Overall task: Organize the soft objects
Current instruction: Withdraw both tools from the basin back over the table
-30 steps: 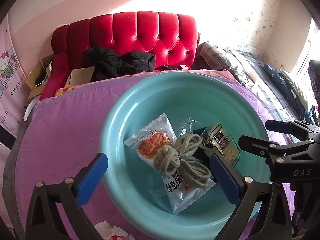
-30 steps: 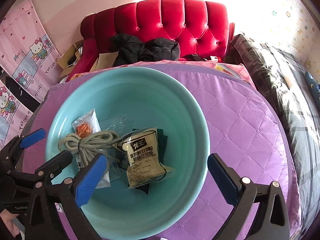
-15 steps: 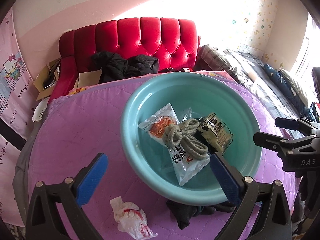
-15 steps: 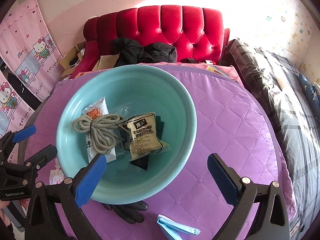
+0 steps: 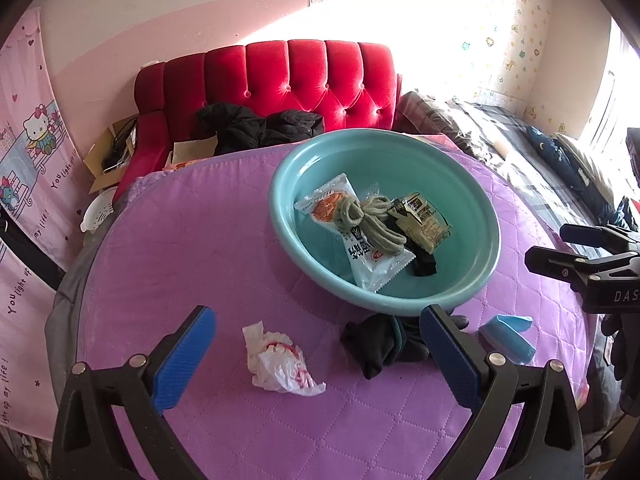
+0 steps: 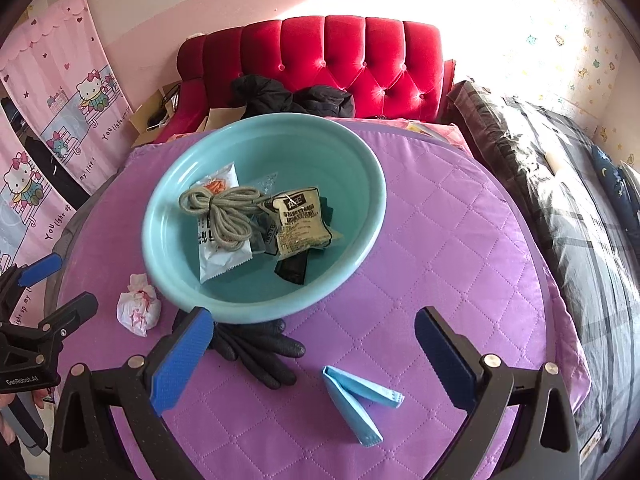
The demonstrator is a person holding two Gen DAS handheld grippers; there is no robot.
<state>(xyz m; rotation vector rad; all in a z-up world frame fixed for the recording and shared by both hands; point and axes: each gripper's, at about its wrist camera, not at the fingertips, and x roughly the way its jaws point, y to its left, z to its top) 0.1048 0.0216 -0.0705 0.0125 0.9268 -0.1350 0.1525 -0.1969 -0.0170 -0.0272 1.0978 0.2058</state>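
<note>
A teal basin (image 5: pixel 476 200) (image 6: pixel 168 264) sits on the purple quilted table. In it lie a coiled beige rope (image 5: pixel 372 220) (image 6: pixel 224 210), a white snack packet (image 5: pixel 372 258) (image 6: pixel 218 258), a tan packet (image 5: pixel 426 220) (image 6: pixel 300 220) and a dark item (image 6: pixel 292 270). On the table in front of the basin lie a black glove (image 5: pixel 376 344) (image 6: pixel 256 350), a crumpled white plastic bag (image 5: pixel 280 364) (image 6: pixel 138 308) and a folded light-blue cloth (image 5: pixel 508 336) (image 6: pixel 356 396). My left gripper (image 5: pixel 316 360) is open and empty over the bag and glove. My right gripper (image 6: pixel 316 356) is open and empty over the glove and cloth.
A red tufted sofa (image 5: pixel 304 80) (image 6: pixel 340 60) with black clothes (image 5: pixel 256 128) stands behind the table. A bed with dark bedding (image 6: pixel 560 184) is on the right. Pink cartoon hangings (image 6: pixel 60 112) are on the left.
Both grippers have pulled back and up from the basin. The glove, the plastic bag and the blue cloth have come into view. Both stay open.
</note>
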